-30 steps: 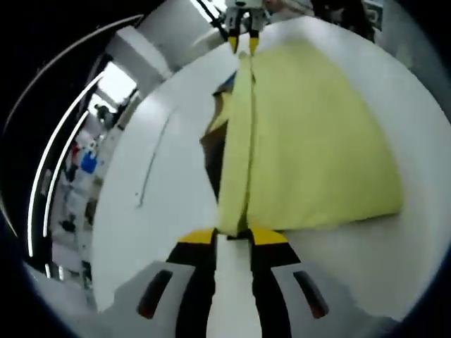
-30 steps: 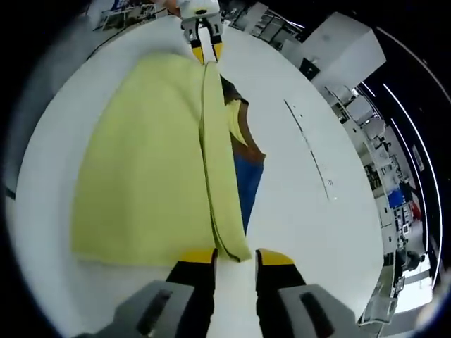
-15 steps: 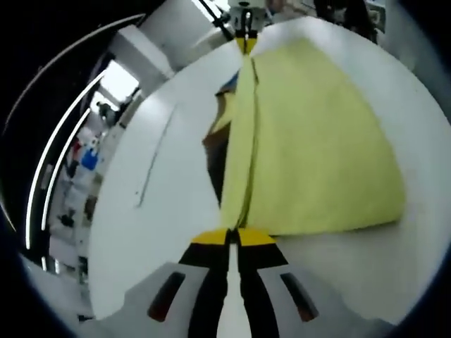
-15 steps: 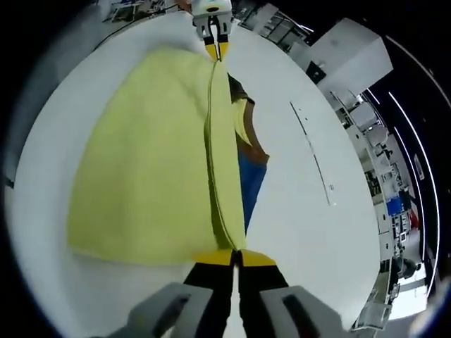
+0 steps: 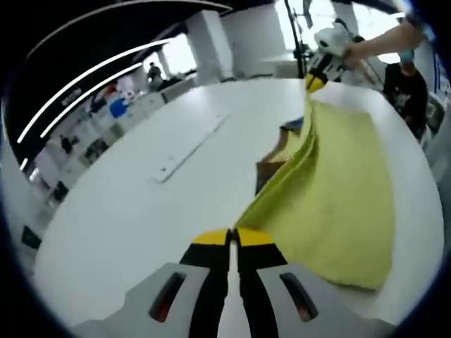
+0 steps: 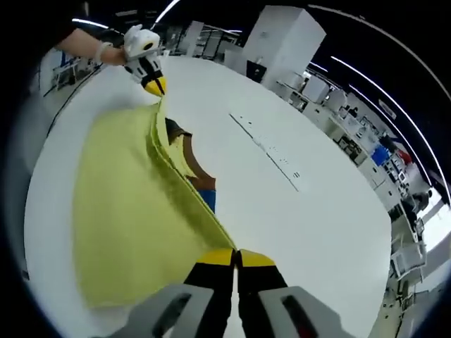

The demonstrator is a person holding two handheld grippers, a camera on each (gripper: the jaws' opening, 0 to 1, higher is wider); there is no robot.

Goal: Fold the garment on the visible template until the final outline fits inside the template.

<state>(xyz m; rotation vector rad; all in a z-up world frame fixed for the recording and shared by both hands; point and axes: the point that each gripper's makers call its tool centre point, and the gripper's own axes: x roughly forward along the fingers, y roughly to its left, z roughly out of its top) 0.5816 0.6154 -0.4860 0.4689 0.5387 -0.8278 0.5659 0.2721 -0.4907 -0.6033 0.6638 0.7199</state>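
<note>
Above the white table (image 5: 127, 211), both grippers' jaws are clamped on the yellow garment (image 5: 338, 204) fold's two ends; soft, light cloth sags between, best held at corners.

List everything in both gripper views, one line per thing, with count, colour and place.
yellow fabric garment: one, yellow, one edge lifted between the two grippers, the rest draped on the table.
brown and blue template: one, brown with a blue part, flat on the table, partly under the lifted garment.
round white table: one, white, under everything.
thin marked line: one, grey, on the tabletop beside the template.
left gripper: one, yellow-tipped black jaws, shut on the garment's near end.
right gripper: one, same colours, shut on the other end.
</note>
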